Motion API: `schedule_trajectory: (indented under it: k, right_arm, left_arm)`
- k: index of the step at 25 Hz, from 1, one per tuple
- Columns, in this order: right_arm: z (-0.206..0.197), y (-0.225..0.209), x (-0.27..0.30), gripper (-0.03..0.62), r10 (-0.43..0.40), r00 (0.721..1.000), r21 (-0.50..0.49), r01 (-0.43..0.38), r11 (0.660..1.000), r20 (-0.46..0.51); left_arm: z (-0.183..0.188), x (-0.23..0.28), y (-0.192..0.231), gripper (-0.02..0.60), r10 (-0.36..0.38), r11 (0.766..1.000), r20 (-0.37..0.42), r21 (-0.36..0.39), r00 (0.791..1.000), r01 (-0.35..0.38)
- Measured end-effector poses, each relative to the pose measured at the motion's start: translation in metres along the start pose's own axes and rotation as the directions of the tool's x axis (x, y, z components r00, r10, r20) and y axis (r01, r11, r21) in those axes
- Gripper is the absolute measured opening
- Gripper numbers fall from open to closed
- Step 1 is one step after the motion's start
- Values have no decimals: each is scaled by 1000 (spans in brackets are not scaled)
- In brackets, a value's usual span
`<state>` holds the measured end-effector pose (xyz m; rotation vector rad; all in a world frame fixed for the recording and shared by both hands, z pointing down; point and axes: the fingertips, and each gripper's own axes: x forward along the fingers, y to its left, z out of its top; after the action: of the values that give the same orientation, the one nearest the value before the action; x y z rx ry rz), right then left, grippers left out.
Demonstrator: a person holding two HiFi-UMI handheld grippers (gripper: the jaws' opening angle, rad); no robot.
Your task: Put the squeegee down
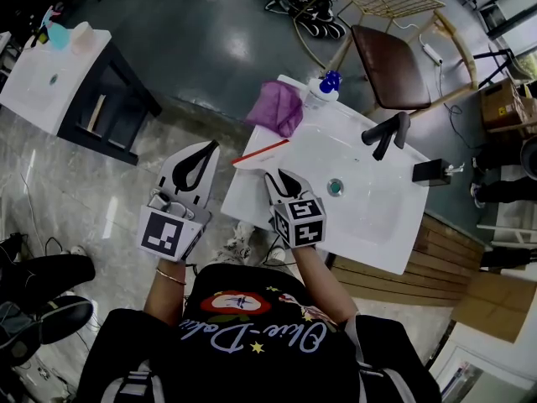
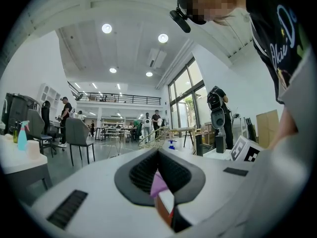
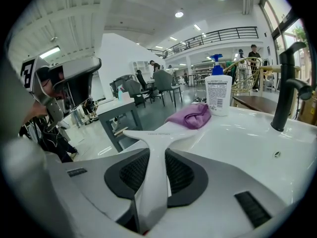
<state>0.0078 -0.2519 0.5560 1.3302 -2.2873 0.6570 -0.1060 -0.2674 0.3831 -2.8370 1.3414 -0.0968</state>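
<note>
**Squeegee clamped at the basin's corner**

And here's the right gripper [image 1: 275, 178], jaws pressed on the white handle of the squeegee [image 1: 260, 151], a firm pinch! The red-edged blade sits at its 11 o'clock, over the near-left corner of the white basin [image 1: 377, 225]; whether it touches the rim, I can't call. Purple cloth [image 1: 277, 107] at 12 o'clock, spray bottle [image 1: 323, 89] just beside it, black faucet [image 1: 386, 134] out at 2 o'clock. Over at 9 o'clock, off the basin and above the floor, the left gripper [image 1: 210, 148] has its jaws together, gripping nothing.
</note>
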Motion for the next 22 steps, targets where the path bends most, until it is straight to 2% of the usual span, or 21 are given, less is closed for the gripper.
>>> schedule_trajectory:
  k: [22]
  right_arm:
    - [-5, 3, 2, 100, -3, 1000, -20, 3, 1000, -27]
  left_arm:
    - [0, -4, 1, -5, 6, 1000, 15, -15, 1000, -6]
